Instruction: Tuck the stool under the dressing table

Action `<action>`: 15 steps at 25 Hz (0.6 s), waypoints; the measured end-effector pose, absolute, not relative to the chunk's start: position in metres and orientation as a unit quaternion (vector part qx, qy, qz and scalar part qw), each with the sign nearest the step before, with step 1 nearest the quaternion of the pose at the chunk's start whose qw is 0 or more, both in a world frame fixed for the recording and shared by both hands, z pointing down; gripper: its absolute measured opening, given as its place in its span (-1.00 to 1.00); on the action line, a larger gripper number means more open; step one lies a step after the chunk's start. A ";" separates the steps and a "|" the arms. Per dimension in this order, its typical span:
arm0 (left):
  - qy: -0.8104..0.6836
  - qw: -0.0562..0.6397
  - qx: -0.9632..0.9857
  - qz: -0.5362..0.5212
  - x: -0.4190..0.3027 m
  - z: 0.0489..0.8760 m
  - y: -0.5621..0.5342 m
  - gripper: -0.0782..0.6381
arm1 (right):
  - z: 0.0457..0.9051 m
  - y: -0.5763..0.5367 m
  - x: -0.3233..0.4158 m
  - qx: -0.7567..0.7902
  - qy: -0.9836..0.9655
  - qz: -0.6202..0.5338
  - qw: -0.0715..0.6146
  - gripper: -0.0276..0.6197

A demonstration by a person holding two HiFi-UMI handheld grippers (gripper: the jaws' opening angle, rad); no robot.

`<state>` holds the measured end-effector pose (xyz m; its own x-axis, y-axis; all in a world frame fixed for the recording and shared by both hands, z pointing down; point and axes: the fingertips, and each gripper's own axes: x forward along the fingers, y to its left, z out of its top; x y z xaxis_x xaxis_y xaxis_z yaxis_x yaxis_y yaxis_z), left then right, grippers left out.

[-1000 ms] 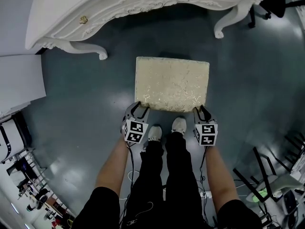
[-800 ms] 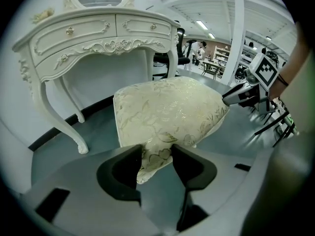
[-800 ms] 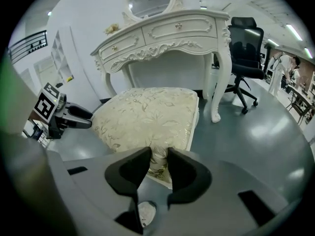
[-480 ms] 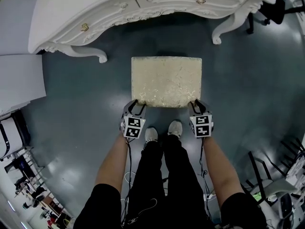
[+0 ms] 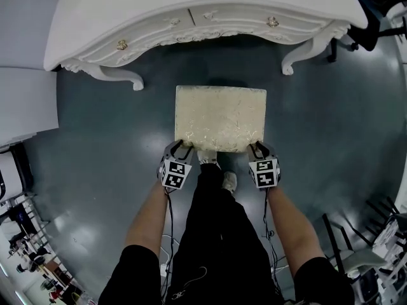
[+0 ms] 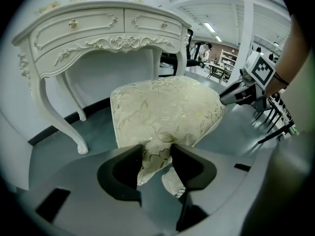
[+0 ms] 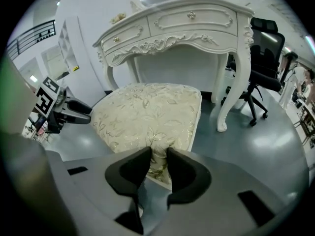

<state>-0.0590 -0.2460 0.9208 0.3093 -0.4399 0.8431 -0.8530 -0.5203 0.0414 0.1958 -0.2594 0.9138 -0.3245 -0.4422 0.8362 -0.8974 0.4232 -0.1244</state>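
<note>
The fingers [image 6: 123, 171] of the left gripper [image 6: 155, 154] are clamped on one near corner of the stool [image 5: 220, 117], with the pale leaf-patterned cushion fabric squeezed between them. The fingers [image 7: 184, 173] of the right gripper [image 7: 157, 159] pinch the other near corner the same way, so the near edge of the cushion spans from one pair of fingers to the other. From both pairs the cushion stretches away as a flat rectangle. A person's shoe [image 5: 229, 182] rests on the dark floor [image 5: 95, 145] just behind the fingers and between the two grippers, and the other foot reaches in under the stool's near edge. Beyond the stool's far edge lies a strip of bare floor, and then the white dressing table [image 5: 159, 5], its carved front with two drawer knobs [image 5: 121, 44] facing the fingers. The stool lines up with the gap between the table's curved front legs [image 5: 130, 81] and stands short of it, not under the top. Past the leg on the right gripper's side stands a black office chair [image 7: 263, 48]
</note>
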 end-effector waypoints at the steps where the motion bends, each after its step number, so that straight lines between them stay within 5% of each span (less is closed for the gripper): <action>1: -0.424 0.249 0.769 0.408 -0.060 0.921 -0.249 -0.21 | 0.914 -0.264 0.195 0.448 -0.754 0.299 0.375 -0.52; 15: -0.453 0.252 0.767 0.378 -0.068 0.918 -0.310 -0.21 | 0.913 -0.343 0.182 0.449 -0.762 0.270 0.380 -0.53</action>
